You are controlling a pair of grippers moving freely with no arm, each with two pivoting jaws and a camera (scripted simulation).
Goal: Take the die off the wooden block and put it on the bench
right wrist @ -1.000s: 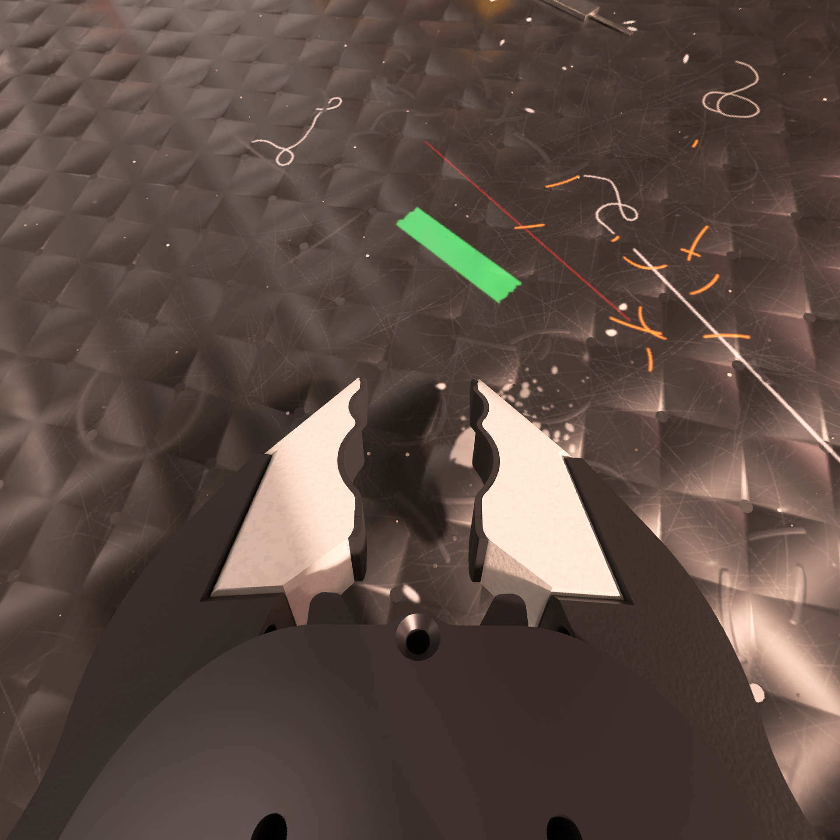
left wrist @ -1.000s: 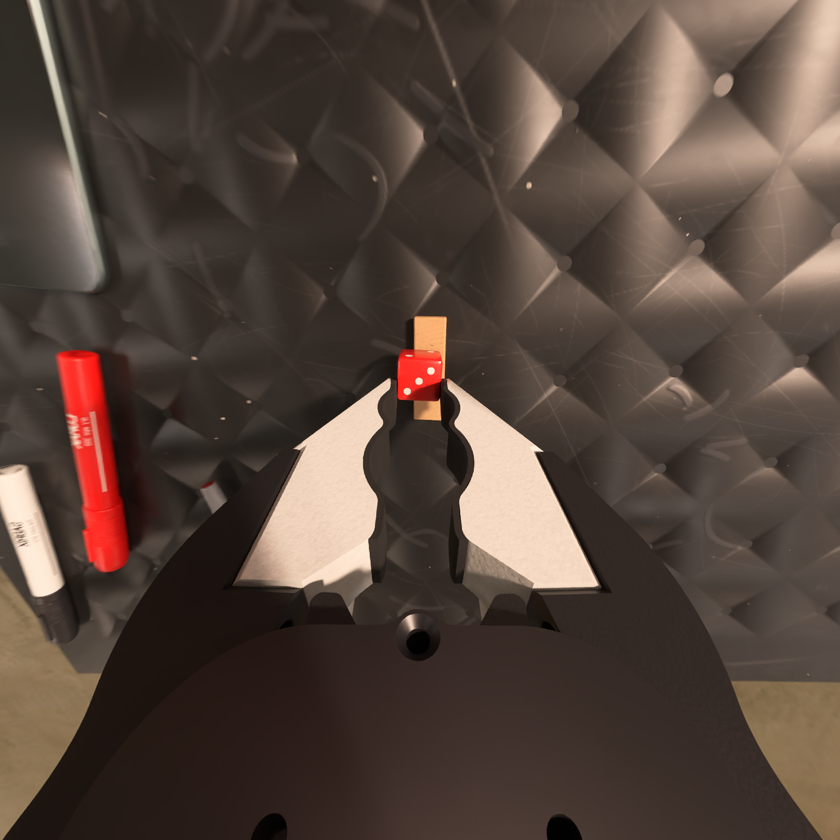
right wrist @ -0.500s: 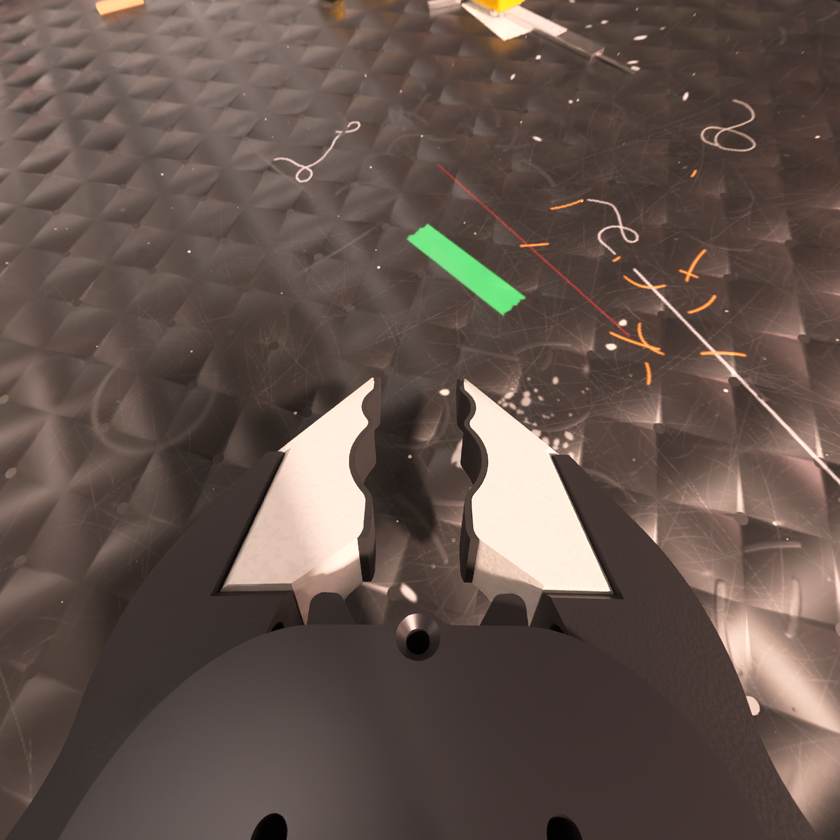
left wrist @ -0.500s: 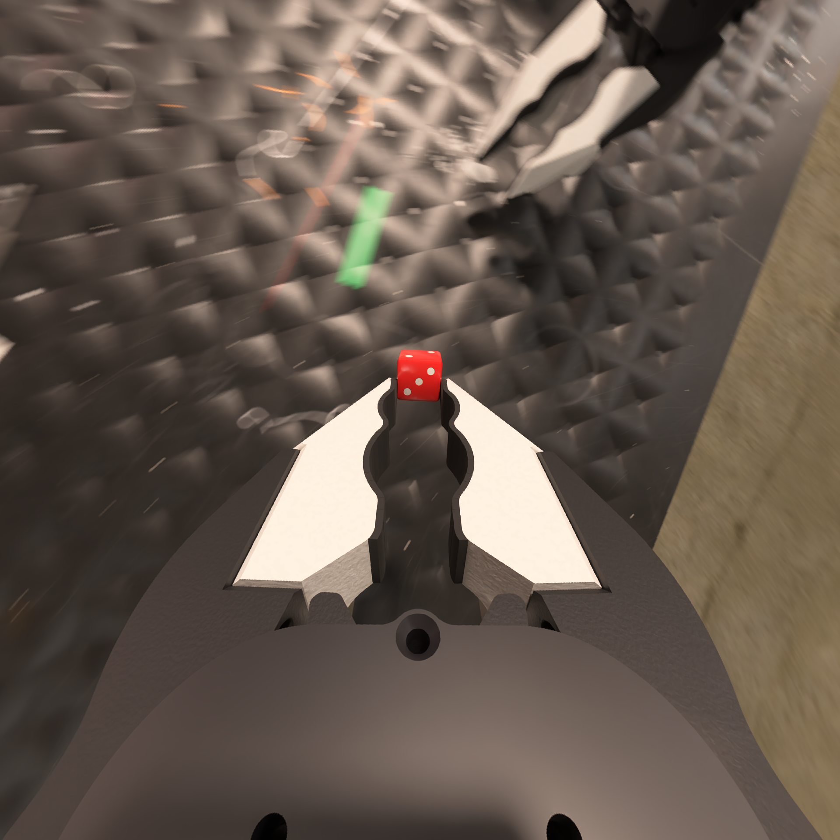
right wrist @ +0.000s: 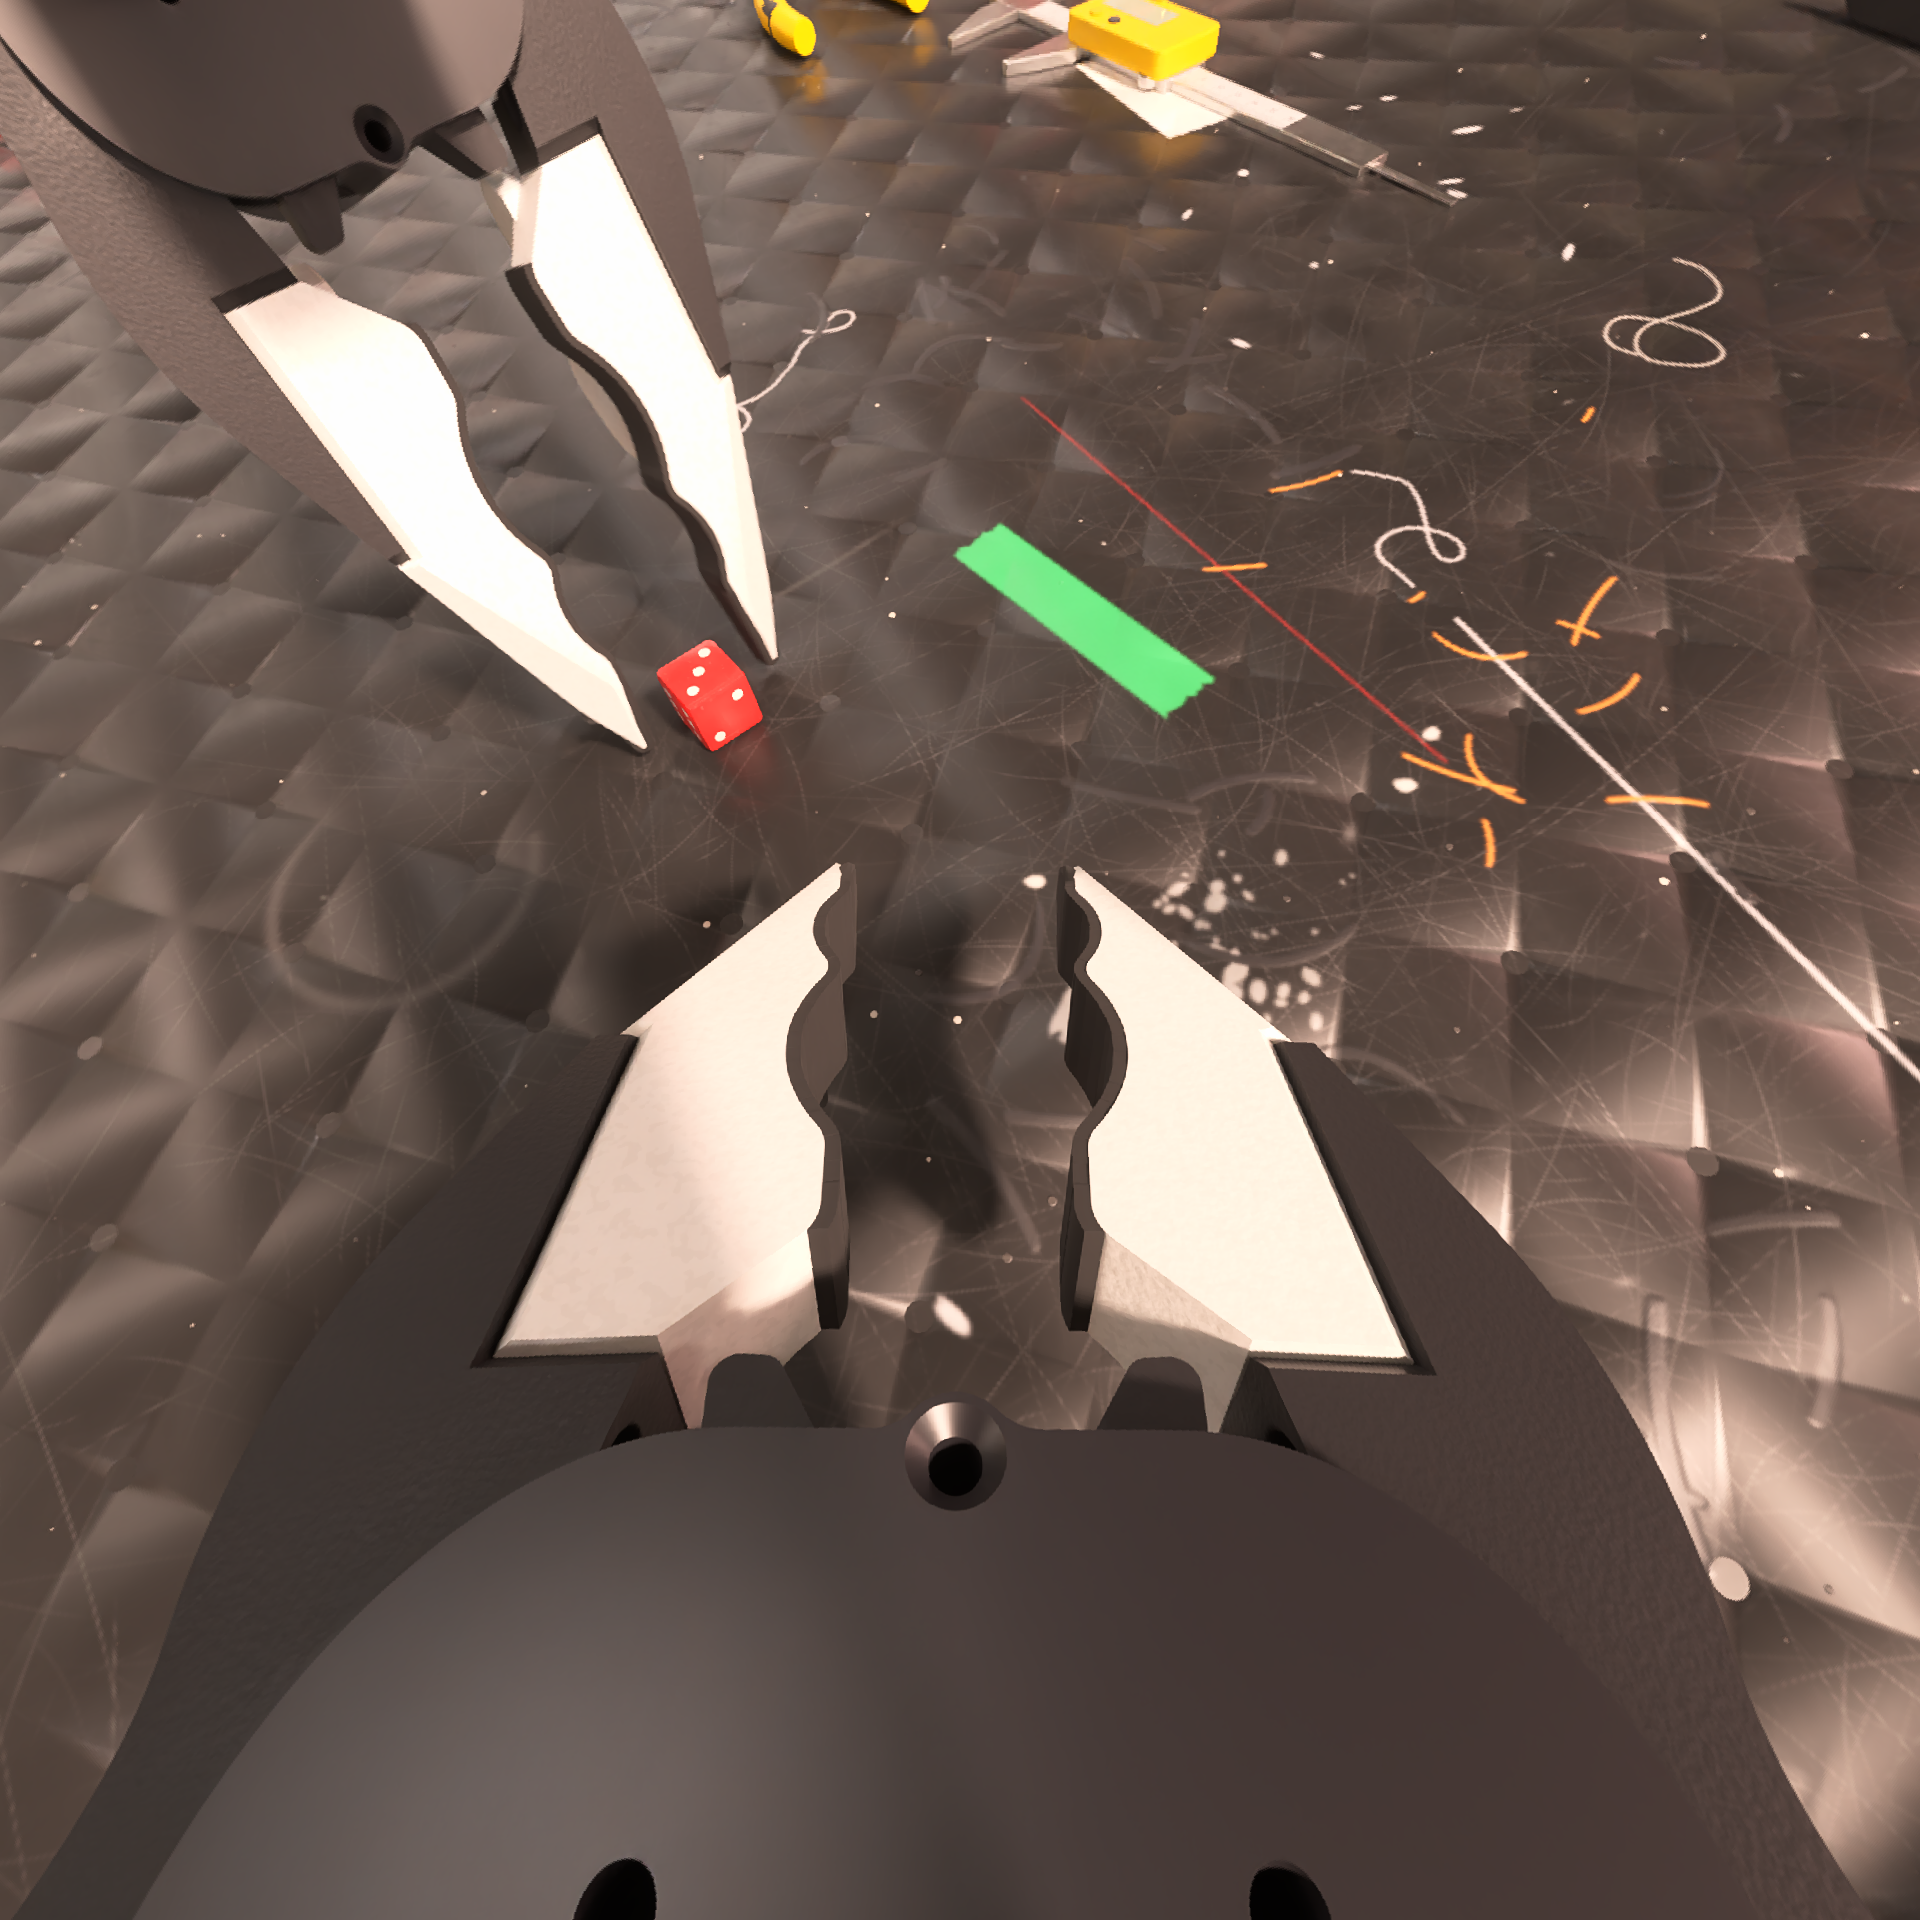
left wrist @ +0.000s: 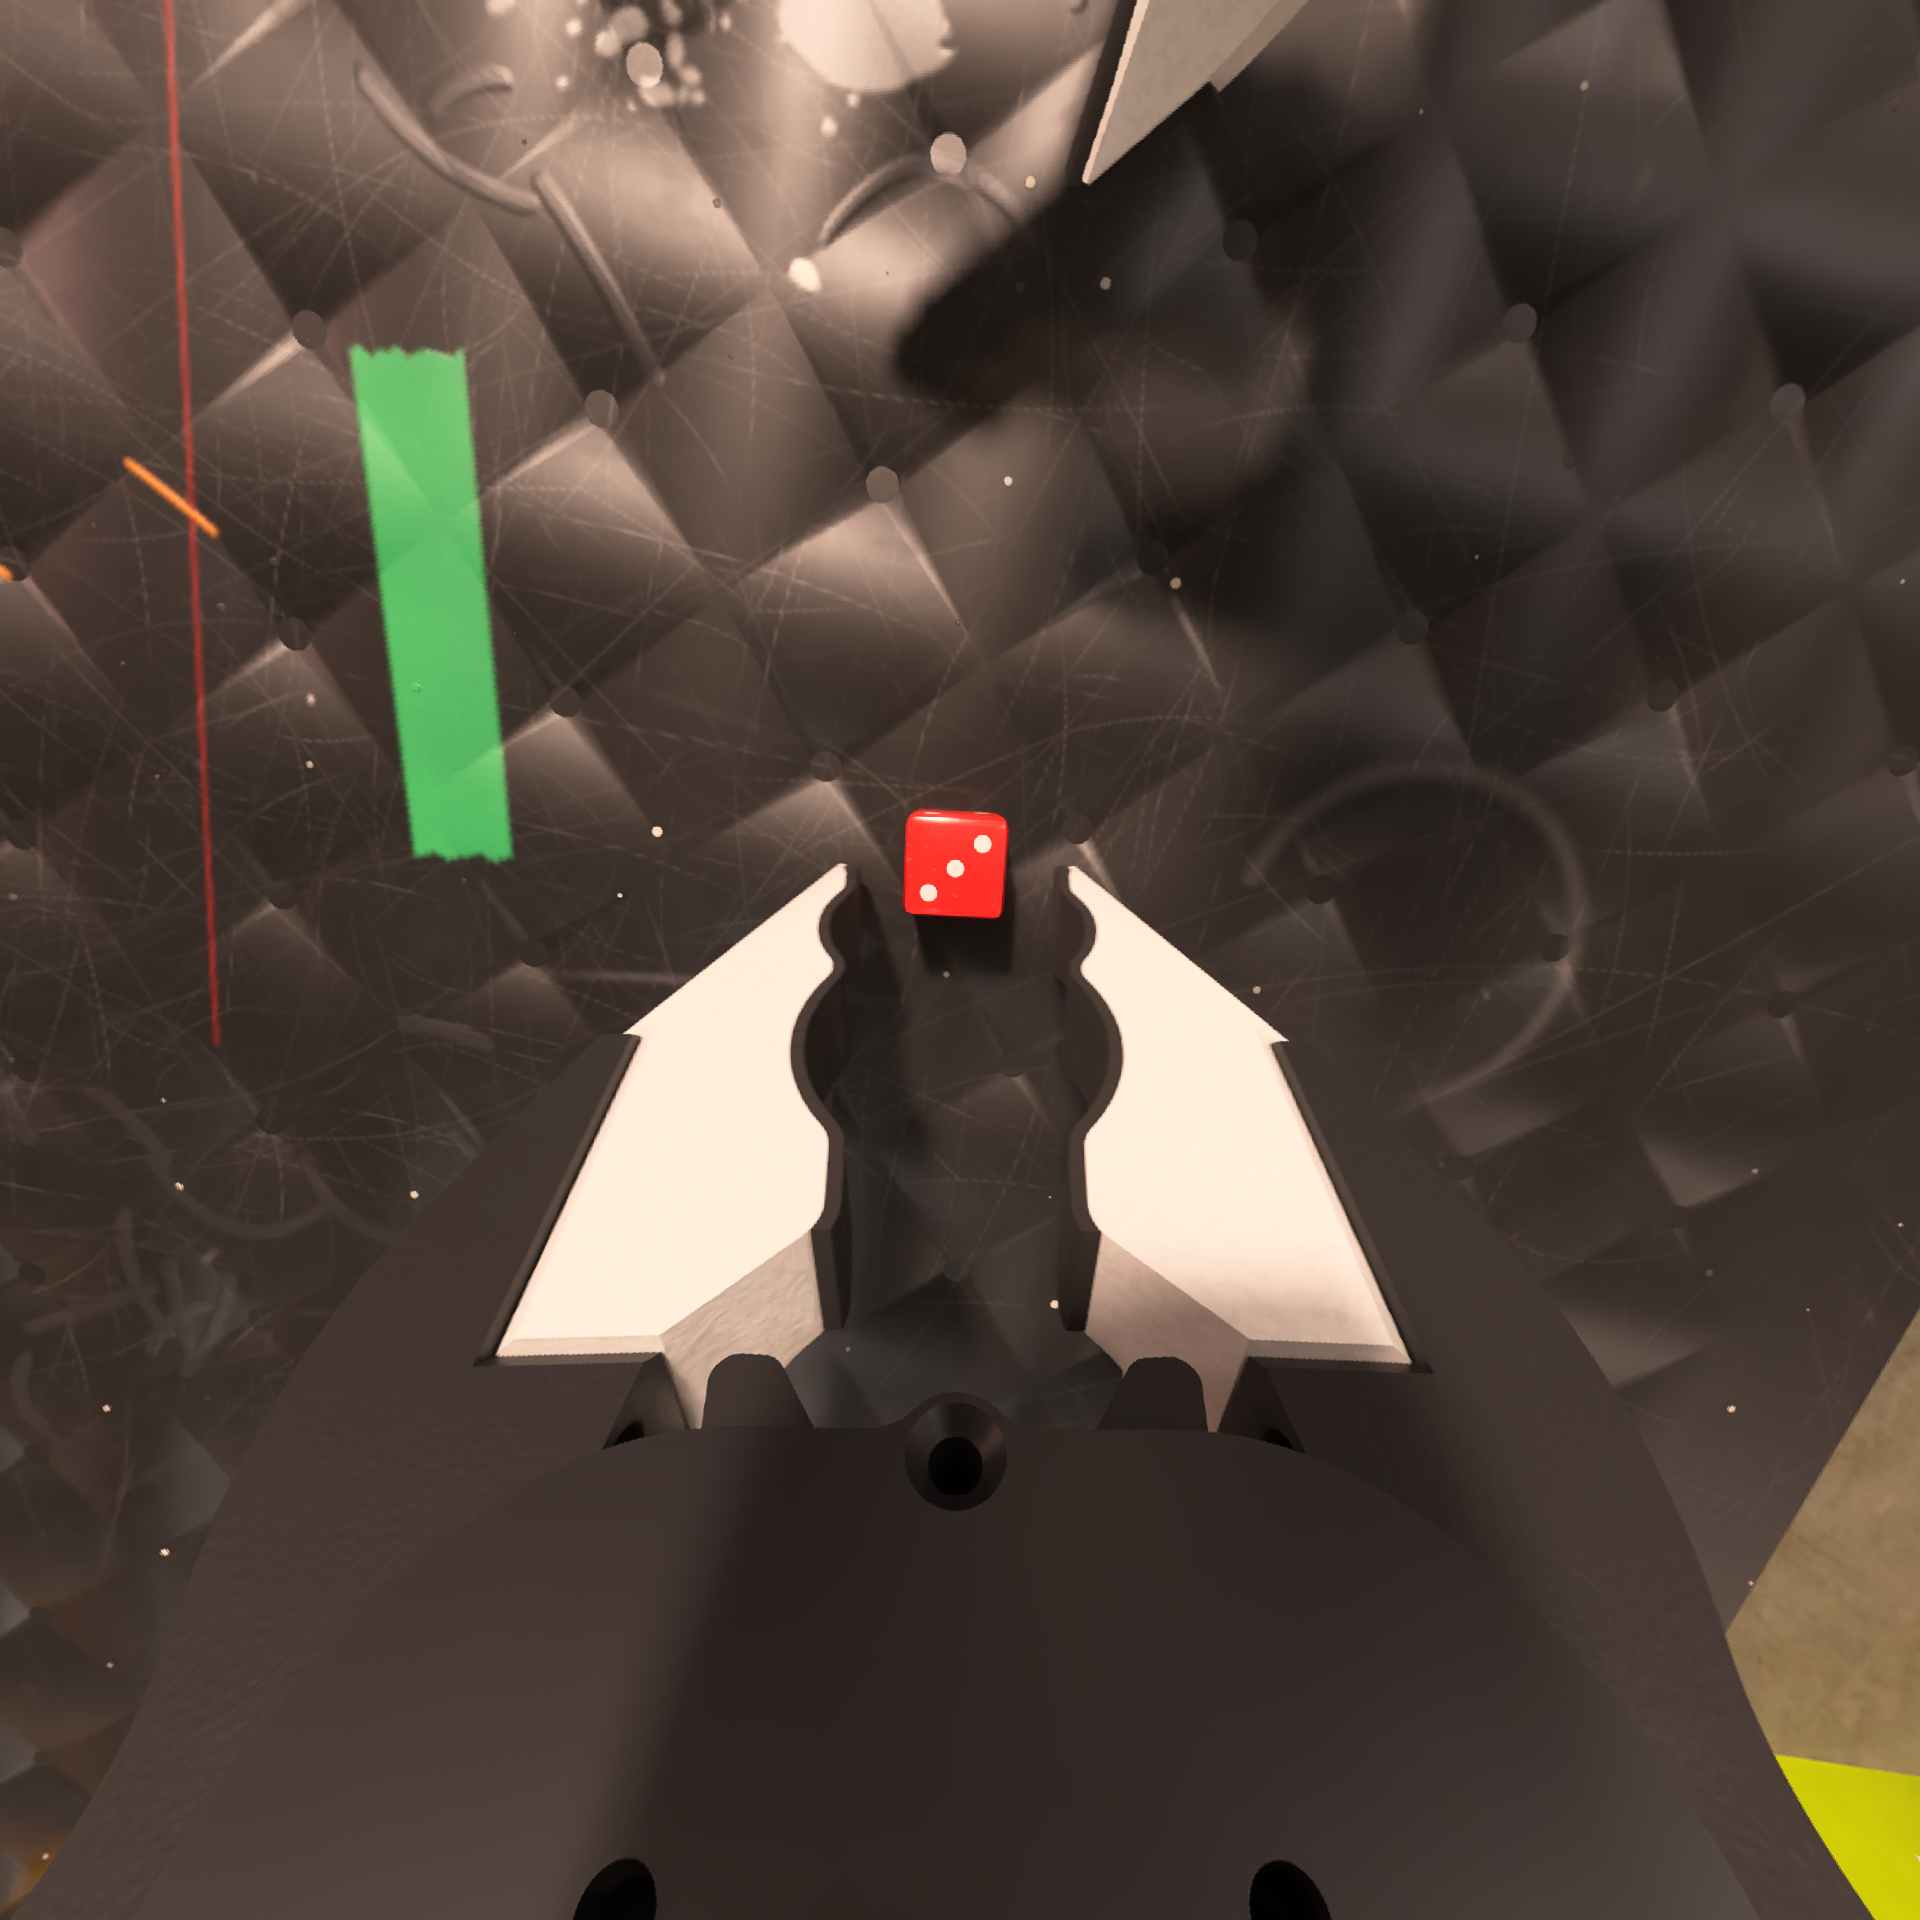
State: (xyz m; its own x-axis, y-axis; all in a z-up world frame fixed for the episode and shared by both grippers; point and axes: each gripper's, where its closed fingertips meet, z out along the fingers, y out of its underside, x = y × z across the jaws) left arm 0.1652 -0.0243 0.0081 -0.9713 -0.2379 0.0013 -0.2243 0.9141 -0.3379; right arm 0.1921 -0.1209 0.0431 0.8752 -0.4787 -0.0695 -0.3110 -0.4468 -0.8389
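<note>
Carried off the wooden block, the small red white-pipped die [left wrist: 955, 864] has been released onto the dark quilted metal surface [left wrist: 1351, 623], the left gripper [left wrist: 957, 883] fingers now parted around it, the idle right gripper [right wrist: 957, 883] fingers apart, so placement seems done.

In the left wrist view the right gripper [left wrist: 1153, 94] is cut by the top edge, so only one pale finger shows. In the right wrist view the yellow tool [right wrist: 1143, 36] and the yellow handles [right wrist: 790, 26] are cut by the top edge, too small to identify.
</note>
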